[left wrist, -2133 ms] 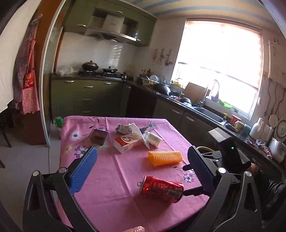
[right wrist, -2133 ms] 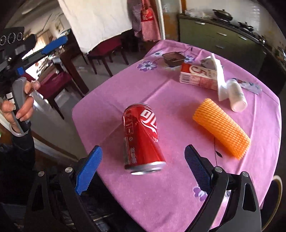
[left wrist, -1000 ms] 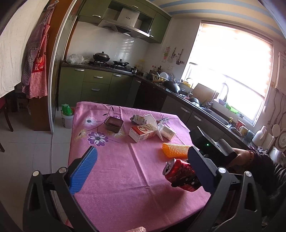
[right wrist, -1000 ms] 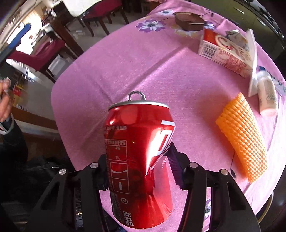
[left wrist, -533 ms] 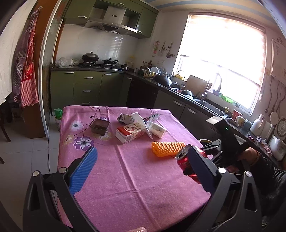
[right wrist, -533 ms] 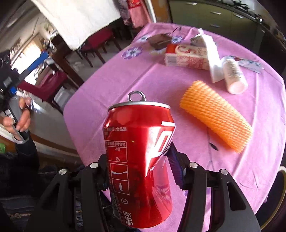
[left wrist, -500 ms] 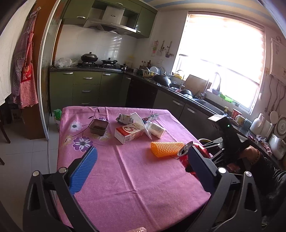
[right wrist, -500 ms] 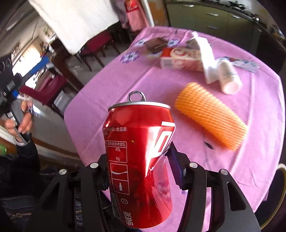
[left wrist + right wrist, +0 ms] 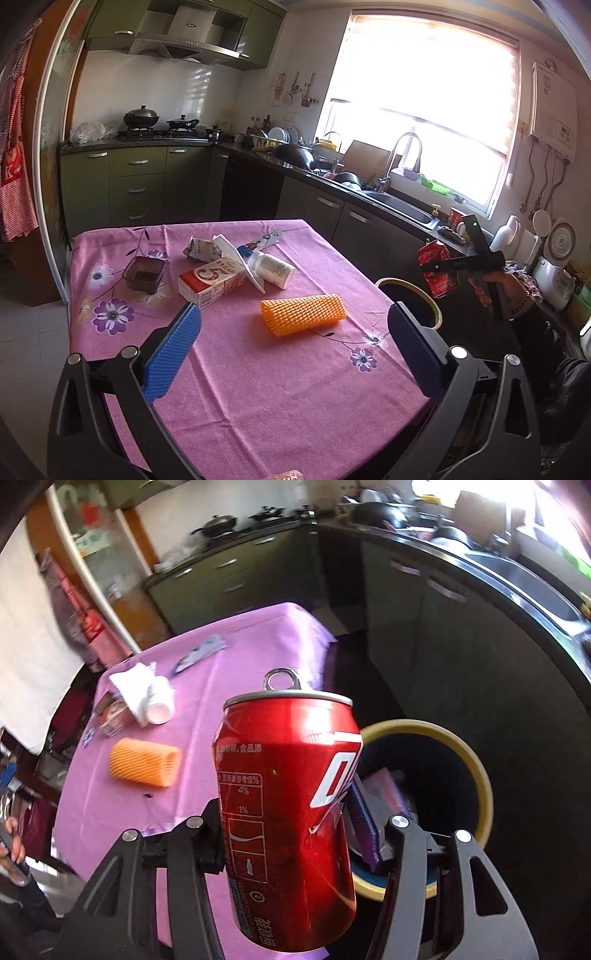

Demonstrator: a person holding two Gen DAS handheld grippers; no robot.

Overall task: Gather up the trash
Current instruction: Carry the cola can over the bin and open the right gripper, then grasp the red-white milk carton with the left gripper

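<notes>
The right tool is clamped on a red soda can, its two jaws pressed against the can's sides about halfway closed; the can stands upright in the grip, pull tab at the top, and is dented where the blue pad meets it. In the left wrist view the same can hangs off the worktop's right edge, above a yellow-rimmed trash bin that sits on the floor just beside the worktop. Something purple lies inside the bin, though blur makes it hard to say what. The left tool is spread wide and holds nothing, hovering over the pink flowered cloth. On the worktop lie an orange foam net sleeve, a milk carton, a white bottle, a crumpled wrapper and a small dark tray.
</notes>
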